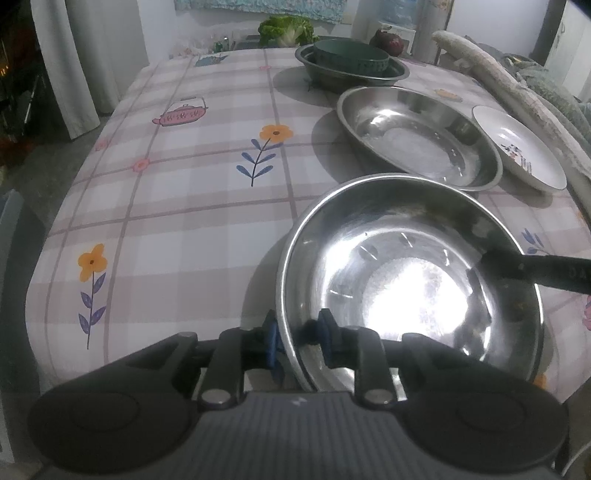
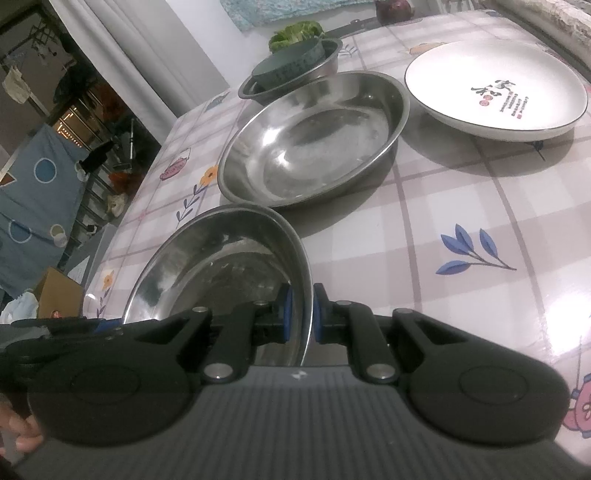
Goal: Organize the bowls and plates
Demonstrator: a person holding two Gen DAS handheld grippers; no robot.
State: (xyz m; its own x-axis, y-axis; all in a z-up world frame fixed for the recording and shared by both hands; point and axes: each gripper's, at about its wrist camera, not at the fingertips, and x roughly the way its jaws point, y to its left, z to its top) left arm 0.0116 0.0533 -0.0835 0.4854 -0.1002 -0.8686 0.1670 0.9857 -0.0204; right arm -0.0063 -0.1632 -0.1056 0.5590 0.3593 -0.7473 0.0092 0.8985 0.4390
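Note:
A near steel bowl (image 1: 399, 266) (image 2: 221, 266) sits at the table's front. My left gripper (image 1: 299, 341) is shut on its near-left rim. My right gripper (image 2: 300, 314) is shut on its right rim; its black finger shows in the left wrist view (image 1: 535, 271) over the bowl's right side. Behind it lies a second steel bowl (image 1: 417, 136) (image 2: 314, 140). A white plate with printed characters (image 1: 517, 147) (image 2: 495, 88) rests to its right. Farther back a dark green bowl (image 1: 351, 55) (image 2: 288, 62) sits inside a third steel bowl (image 1: 391, 72) (image 2: 325, 61).
The table has a checked cloth (image 1: 184, 206) (image 2: 461, 206) with flower prints. A leafy cabbage (image 1: 286, 29) (image 2: 295, 31) lies at the far edge. Folded bedding (image 1: 517, 85) runs along the right side. Curtains (image 1: 74, 55) and cluttered shelves (image 2: 92, 122) stand to the left.

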